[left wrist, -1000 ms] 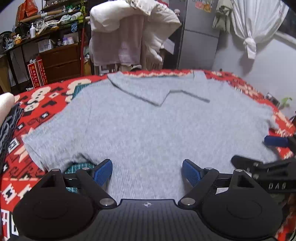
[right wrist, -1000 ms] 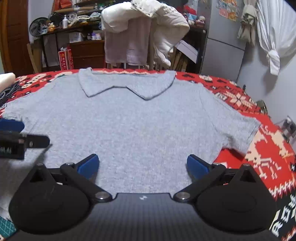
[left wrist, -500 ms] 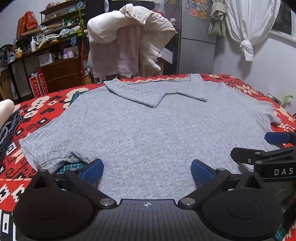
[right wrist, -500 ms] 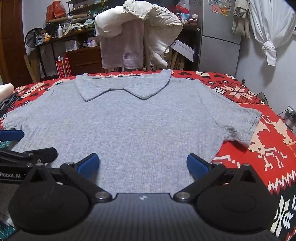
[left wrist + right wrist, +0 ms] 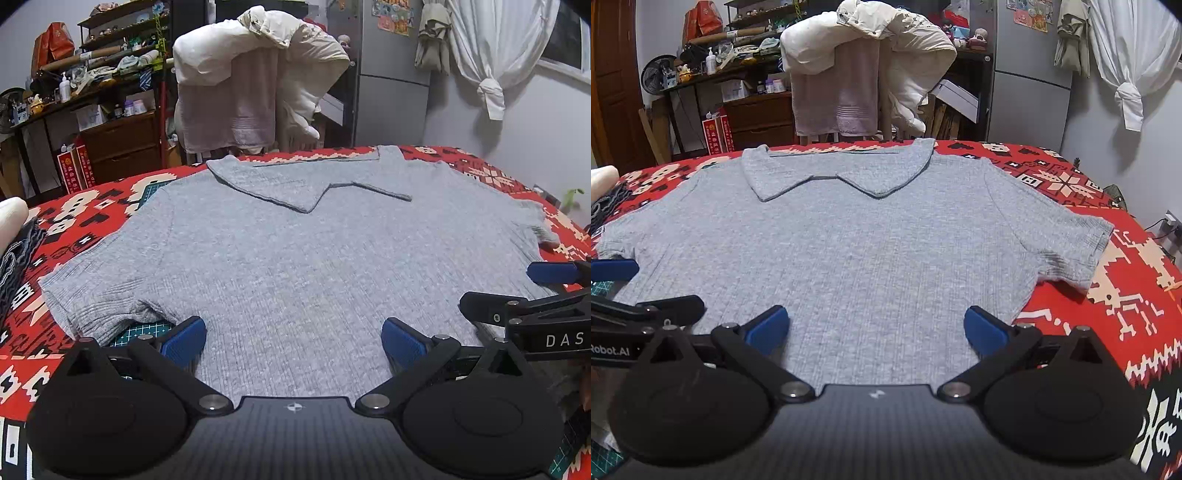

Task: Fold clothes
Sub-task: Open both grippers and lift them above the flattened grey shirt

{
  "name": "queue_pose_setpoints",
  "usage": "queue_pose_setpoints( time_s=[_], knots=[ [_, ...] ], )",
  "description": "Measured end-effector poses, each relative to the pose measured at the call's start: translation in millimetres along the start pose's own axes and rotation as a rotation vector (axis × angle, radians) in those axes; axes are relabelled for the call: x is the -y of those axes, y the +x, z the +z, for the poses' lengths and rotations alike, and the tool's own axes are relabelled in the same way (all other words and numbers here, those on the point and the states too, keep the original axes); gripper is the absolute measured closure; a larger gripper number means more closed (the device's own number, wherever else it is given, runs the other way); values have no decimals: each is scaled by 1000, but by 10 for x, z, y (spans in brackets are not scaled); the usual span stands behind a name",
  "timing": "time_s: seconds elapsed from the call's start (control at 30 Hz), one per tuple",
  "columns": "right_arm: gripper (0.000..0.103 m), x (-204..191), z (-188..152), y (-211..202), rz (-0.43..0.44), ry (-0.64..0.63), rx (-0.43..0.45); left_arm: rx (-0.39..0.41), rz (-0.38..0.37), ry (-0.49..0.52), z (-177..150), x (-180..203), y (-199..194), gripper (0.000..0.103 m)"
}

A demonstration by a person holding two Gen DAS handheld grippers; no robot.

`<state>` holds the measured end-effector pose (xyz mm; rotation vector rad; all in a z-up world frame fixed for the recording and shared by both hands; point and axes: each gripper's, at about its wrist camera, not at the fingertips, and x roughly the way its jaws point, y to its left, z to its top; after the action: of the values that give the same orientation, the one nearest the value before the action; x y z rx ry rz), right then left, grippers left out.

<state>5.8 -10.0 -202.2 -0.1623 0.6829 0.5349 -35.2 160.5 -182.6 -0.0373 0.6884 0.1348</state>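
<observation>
Tongs L (image 5: 293,341) + R (image 5: 873,328) | wide open, empty | over grey shirt (image 5: 849,258) hem

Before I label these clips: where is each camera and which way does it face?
Left wrist: on the left claw, near the grey shirt hem, facing its collar; the right claw pokes in at right.
Right wrist: on the right claw, same heading; the left claw shows at left.
Shared: shirt, red blanket, draped chair.

A: Light? 
B: Dim indoor, cool cast, from overhead; soft shadows under the grey shirt's (image 5: 295,258) collar and sleeve.
A: Sharpness? 
B: Centre ok, slight softness. Heavy fisheye bend at edges, dark vignette in corners. No glare.
</observation>
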Motion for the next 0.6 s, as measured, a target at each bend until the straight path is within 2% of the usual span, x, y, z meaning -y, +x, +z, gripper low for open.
queue_pose_setpoints(
  time_s=[0.37,0.6],
  knots=[
    [0,-7,10,6,-1,5,-5,-49,0,-3,61,2,12,0],
    [0,-45,135,-74,9,-9,-72,-124,15,-19,164,-1,-95,3]
  ],
)
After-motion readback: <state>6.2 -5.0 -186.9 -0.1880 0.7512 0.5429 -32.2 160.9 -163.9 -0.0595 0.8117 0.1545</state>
